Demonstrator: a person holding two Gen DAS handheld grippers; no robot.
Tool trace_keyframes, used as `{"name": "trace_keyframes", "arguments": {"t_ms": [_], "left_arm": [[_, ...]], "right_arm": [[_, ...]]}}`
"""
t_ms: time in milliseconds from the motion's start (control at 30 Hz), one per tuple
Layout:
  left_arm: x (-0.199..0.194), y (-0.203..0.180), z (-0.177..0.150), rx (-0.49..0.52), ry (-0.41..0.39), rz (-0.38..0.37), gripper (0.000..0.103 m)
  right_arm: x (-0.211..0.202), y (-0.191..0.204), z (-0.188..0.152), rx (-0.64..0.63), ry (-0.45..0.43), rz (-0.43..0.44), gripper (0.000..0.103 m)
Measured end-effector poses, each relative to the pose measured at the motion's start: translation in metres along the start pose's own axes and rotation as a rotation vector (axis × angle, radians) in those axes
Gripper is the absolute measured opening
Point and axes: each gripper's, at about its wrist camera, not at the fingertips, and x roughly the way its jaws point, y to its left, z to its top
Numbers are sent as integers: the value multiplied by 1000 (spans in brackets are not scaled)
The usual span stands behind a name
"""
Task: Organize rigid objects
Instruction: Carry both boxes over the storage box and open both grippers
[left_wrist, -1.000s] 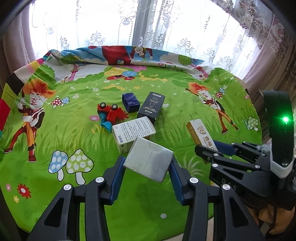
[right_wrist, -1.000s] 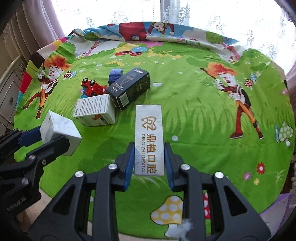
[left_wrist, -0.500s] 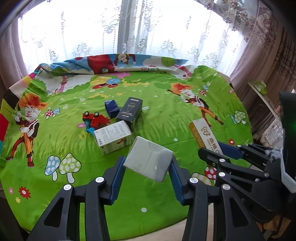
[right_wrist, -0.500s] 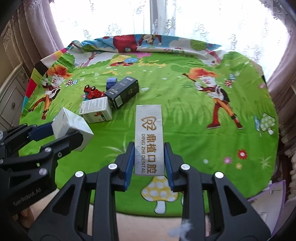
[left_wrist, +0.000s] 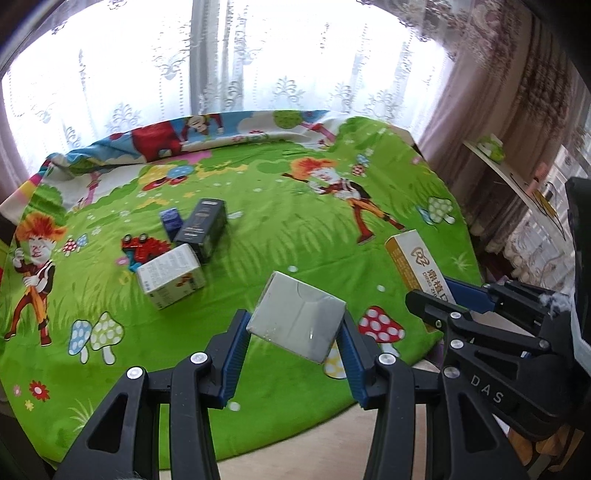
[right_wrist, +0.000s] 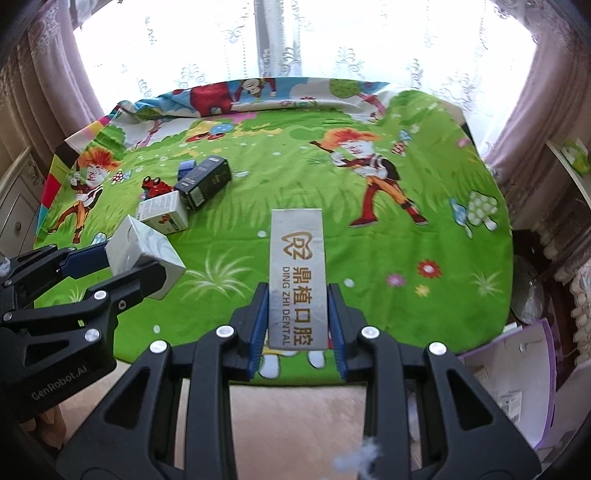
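Note:
My left gripper (left_wrist: 293, 332) is shut on a grey square box (left_wrist: 297, 319), held tilted in the air above the near edge of the green cartoon cloth (left_wrist: 258, 229). My right gripper (right_wrist: 297, 321) is shut on a long silver and gold dental box (right_wrist: 297, 273), also lifted over the near edge. Each gripper shows in the other's view: the right one (left_wrist: 443, 295) with the dental box (left_wrist: 417, 262), the left one (right_wrist: 122, 266) with the grey box (right_wrist: 144, 254). On the cloth lie a white box (left_wrist: 171, 275), a black box (left_wrist: 203, 227), a small blue box (left_wrist: 171, 218) and a red toy car (left_wrist: 142, 245).
Lace curtains (left_wrist: 258, 74) hang behind the table. A shelf (left_wrist: 517, 181) stands to the right. A cabinet (right_wrist: 14, 206) stands at the left. A purple and white bag (right_wrist: 517, 380) and floor lie below the near table edge.
Both grippers have pulled back and risen from the table with their boxes. The table looks smaller and its near edge and the floor have come into view.

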Motion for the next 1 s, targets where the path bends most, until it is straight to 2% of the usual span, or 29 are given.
{"name": "trace_keyframes", "arguments": {"t_ms": [467, 1000], "left_arm": [[2, -75, 0, 147, 42, -86, 48], [10, -166, -5, 310, 107, -206, 48]], "right_arm": [[-36, -68, -24, 119, -23, -52, 34], [-73, -171, -57, 300, -45, -212, 35]]}}
